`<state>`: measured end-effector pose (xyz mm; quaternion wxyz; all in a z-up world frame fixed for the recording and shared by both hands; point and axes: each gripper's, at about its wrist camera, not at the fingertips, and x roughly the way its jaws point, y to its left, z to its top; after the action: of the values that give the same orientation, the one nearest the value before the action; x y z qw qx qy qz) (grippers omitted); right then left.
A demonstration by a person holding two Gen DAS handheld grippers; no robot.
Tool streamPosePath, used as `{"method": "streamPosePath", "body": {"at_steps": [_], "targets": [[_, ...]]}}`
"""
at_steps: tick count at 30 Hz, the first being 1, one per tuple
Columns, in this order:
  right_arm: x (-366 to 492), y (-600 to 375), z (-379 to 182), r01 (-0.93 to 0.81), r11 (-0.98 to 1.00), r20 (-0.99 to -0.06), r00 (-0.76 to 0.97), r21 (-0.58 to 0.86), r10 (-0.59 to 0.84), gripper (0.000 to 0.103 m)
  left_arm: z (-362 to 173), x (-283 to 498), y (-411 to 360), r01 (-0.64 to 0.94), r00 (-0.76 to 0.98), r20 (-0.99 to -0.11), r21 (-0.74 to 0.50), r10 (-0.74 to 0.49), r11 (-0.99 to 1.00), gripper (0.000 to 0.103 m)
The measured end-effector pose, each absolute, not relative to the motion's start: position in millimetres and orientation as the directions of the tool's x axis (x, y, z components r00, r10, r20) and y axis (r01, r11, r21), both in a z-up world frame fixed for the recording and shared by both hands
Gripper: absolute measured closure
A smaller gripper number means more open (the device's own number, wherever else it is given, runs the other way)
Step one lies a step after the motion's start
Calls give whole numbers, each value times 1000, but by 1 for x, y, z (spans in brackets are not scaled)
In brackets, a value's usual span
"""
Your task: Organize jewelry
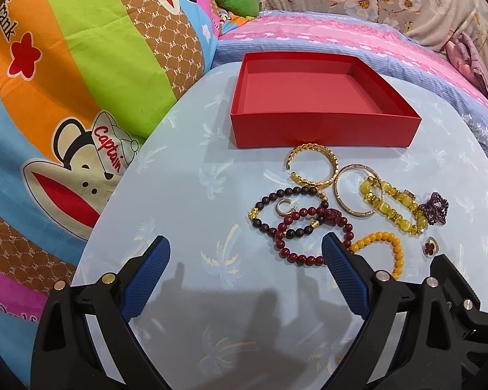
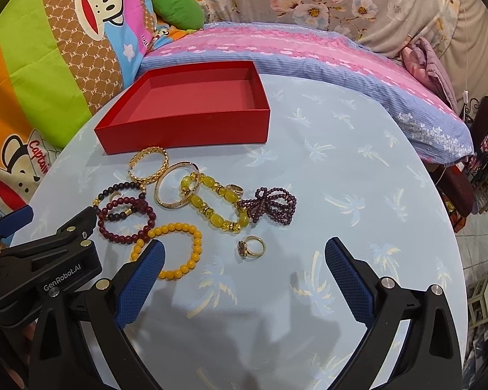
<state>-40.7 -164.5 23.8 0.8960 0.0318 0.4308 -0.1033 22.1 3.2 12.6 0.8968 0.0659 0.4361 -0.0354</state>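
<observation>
Left wrist: left gripper [image 1: 245, 253] spread wide, holding nothing; jewelry pile [image 1: 341, 208] at one o'clock, empty red box [image 1: 322, 130] at twelve.

Right wrist: right gripper [image 2: 244, 256] agape, empty; gold ring [image 2: 252, 247] between fingers. Sorting unstarted, seemingly; next, a pinch on one piece, then into the box.

left gripper [image 1: 245, 253]: fingers spread wide | right gripper [image 2: 244, 256]: fingers spread wide

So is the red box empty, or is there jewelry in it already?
Empty. The red box has no lid on, and only its bare red floor shows in both views. All the bracelets and rings lie outside it on the table.
</observation>
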Motion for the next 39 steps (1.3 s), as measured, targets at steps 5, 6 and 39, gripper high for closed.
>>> {"method": "streamPosePath", "body": {"at_steps": [5, 6, 39], "targets": [[-36, -167, 21, 212, 977, -777, 608, -36, -161, 7, 7, 26, 8, 133, 597, -801, 42, -46, 990, 12], [-35, -167, 20, 214, 976, -778, 606, -38, -163, 7, 6, 28, 9, 135, 593, -804, 32, -55, 990, 12], [-3, -190, -6, 230, 973, -820, 555, -9, -139, 8, -29, 129, -55, 203, 529, -838, -24, -131, 979, 35]]}}
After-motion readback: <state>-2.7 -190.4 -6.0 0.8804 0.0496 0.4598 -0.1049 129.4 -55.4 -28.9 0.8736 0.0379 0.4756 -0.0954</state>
